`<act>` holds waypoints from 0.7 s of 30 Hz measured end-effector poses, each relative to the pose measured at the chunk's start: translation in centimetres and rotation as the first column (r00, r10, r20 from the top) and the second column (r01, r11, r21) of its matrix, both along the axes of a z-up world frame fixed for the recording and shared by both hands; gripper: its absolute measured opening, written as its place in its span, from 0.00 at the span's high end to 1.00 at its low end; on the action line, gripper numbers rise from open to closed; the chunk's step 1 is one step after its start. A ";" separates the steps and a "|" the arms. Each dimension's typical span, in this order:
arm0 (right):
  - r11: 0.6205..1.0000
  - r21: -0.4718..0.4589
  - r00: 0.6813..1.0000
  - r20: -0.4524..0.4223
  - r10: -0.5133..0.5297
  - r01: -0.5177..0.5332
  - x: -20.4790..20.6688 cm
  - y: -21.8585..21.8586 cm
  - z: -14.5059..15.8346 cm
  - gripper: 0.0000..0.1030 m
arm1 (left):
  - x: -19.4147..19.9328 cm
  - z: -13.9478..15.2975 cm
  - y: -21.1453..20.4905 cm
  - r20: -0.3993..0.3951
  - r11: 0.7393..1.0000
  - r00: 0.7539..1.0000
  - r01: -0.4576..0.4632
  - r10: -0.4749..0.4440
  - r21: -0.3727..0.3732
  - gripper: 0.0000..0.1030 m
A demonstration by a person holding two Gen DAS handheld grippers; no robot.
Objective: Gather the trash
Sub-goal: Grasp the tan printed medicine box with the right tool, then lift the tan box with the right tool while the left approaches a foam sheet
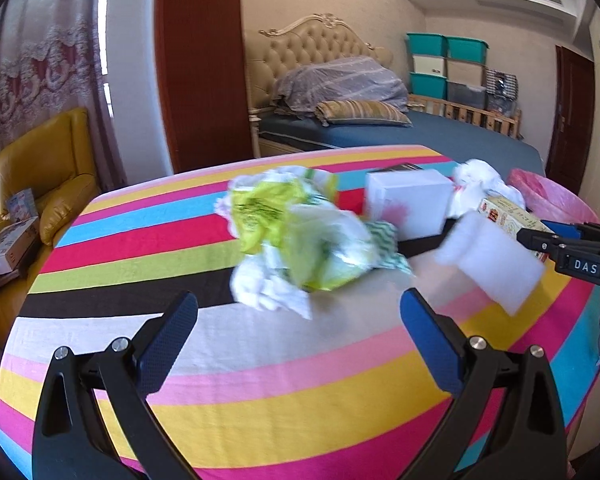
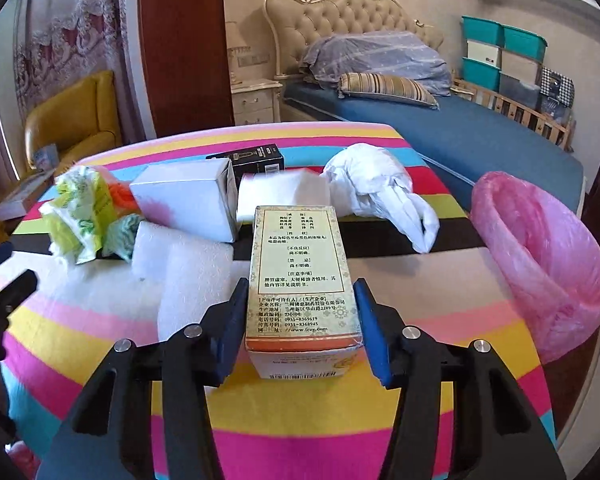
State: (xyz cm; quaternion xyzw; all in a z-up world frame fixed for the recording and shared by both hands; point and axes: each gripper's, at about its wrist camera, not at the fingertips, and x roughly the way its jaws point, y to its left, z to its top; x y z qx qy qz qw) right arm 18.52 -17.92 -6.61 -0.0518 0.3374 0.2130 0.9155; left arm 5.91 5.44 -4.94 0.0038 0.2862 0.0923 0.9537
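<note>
Trash lies on a striped table. My right gripper (image 2: pixel 302 312) is shut on a cream medicine box (image 2: pixel 300 276) with printed text, its fingers pressing both long sides. The box also shows in the left wrist view (image 1: pixel 508 216). My left gripper (image 1: pixel 298 320) is open and empty, just in front of a crumpled yellow-green and white wrapper pile (image 1: pixel 296 240), which also shows in the right wrist view (image 2: pixel 84 216). White foam blocks (image 2: pixel 188 264), a white box (image 2: pixel 188 198), a black box (image 2: pixel 252 158) and crumpled white paper (image 2: pixel 380 188) lie around.
A bin lined with a pink bag (image 2: pixel 540 256) stands at the table's right edge; it also shows in the left wrist view (image 1: pixel 548 196). A bed (image 2: pixel 440 128) is behind the table and a yellow armchair (image 1: pixel 40 176) is at the left.
</note>
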 end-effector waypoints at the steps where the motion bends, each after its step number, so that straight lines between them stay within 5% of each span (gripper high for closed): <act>1: 1.000 0.006 1.000 -0.005 0.013 -0.013 -0.3 -0.3 0.0 0.51 | 0.1 0.0 -0.5 -0.004 1.000 1.000 0.014 -0.014 0.001 0.05; 10: 0.944 0.226 0.967 -0.035 0.253 -0.239 -3.2 -0.7 1.4 0.51 | 0.6 -0.6 -3.6 -0.043 0.997 0.997 0.072 -0.071 0.014 0.05; 21: 0.970 0.221 0.994 -0.024 0.105 -0.097 -2.4 -5.4 0.5 0.51 | 0.3 -0.7 -7.6 -0.059 0.983 0.982 0.179 -0.180 -0.031 0.05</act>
